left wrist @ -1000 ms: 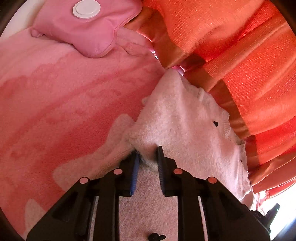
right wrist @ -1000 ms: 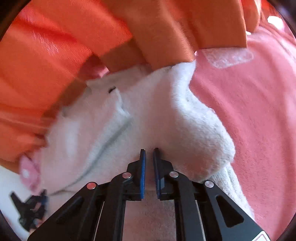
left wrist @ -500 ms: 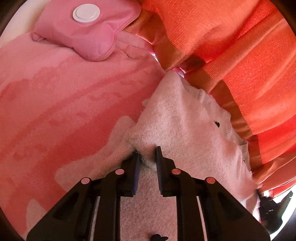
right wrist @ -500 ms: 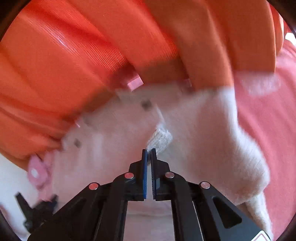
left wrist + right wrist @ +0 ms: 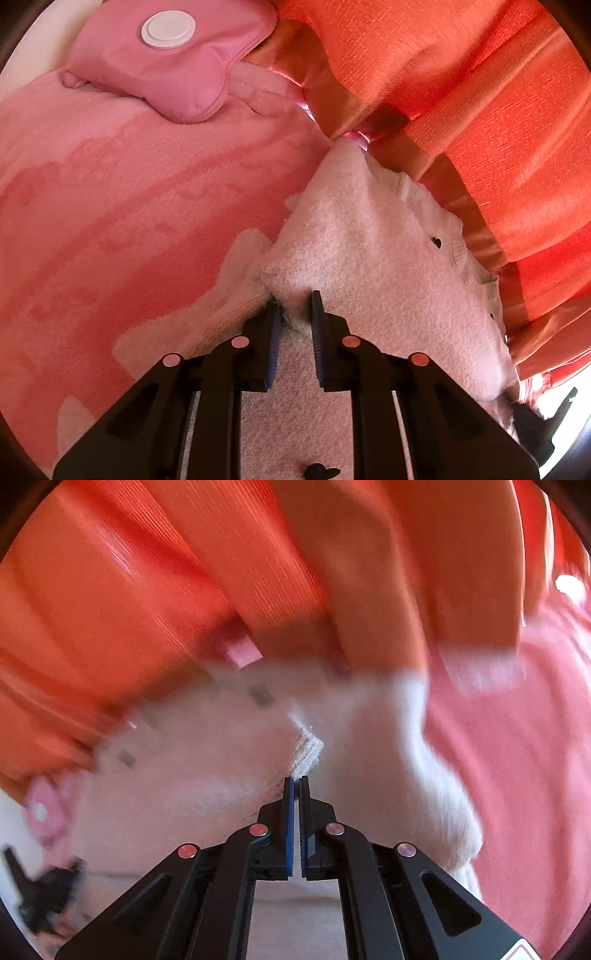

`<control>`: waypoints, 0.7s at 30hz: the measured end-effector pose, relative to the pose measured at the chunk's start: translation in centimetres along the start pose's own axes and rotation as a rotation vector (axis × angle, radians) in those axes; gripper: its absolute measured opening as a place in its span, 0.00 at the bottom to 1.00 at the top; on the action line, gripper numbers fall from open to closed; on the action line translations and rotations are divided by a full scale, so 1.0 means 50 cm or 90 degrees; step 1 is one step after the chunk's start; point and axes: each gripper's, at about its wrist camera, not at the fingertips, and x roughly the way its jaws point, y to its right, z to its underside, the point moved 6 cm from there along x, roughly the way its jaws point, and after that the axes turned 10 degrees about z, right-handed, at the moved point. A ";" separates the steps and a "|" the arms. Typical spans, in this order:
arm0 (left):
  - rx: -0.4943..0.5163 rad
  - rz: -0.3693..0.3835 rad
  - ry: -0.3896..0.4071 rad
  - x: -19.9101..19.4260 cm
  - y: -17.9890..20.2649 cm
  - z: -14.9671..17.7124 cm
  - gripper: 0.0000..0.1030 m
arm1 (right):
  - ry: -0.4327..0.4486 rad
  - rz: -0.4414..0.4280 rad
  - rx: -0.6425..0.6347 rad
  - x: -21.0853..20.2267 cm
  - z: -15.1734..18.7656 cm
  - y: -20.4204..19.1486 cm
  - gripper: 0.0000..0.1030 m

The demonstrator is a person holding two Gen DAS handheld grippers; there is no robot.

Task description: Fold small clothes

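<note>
A small fluffy white sweater (image 5: 376, 251) with tiny black heart marks lies on a pink blanket (image 5: 129, 206). My left gripper (image 5: 295, 306) is shut on a bunched fold of the sweater at its near edge. In the right wrist view, which is blurred, the same sweater (image 5: 207, 775) fills the middle. My right gripper (image 5: 296, 781) is shut on its ribbed knit edge (image 5: 306, 753), which sticks up just past the fingertips.
Orange curtain folds (image 5: 461, 92) hang close behind the sweater, seen too as the orange curtain (image 5: 184, 572) in the right wrist view. A pink pillow (image 5: 173, 62) with a white round disc lies at the far left. The other gripper's black tip (image 5: 40, 890) shows at the lower left.
My right gripper closed fully onto the ribbed edge and shifted over the sweater, its view now blurred. The left gripper kept its hold and stayed put.
</note>
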 end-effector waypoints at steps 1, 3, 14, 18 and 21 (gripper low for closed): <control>0.001 0.000 0.001 0.000 0.000 0.000 0.14 | 0.004 0.002 -0.007 -0.002 -0.004 -0.002 0.00; 0.002 -0.001 -0.002 -0.001 0.001 0.000 0.15 | -0.008 0.013 -0.026 -0.028 -0.017 -0.015 0.01; 0.003 -0.001 -0.073 -0.232 -0.069 0.114 0.65 | -0.114 -0.002 -0.014 -0.285 0.167 0.203 0.55; 0.012 -0.015 -0.160 -0.293 -0.133 0.224 0.67 | -0.244 -0.043 -0.062 -0.307 0.306 0.254 0.55; 0.061 -0.019 -0.184 -0.321 -0.114 0.274 0.73 | -0.300 -0.063 -0.095 -0.302 0.357 0.244 0.55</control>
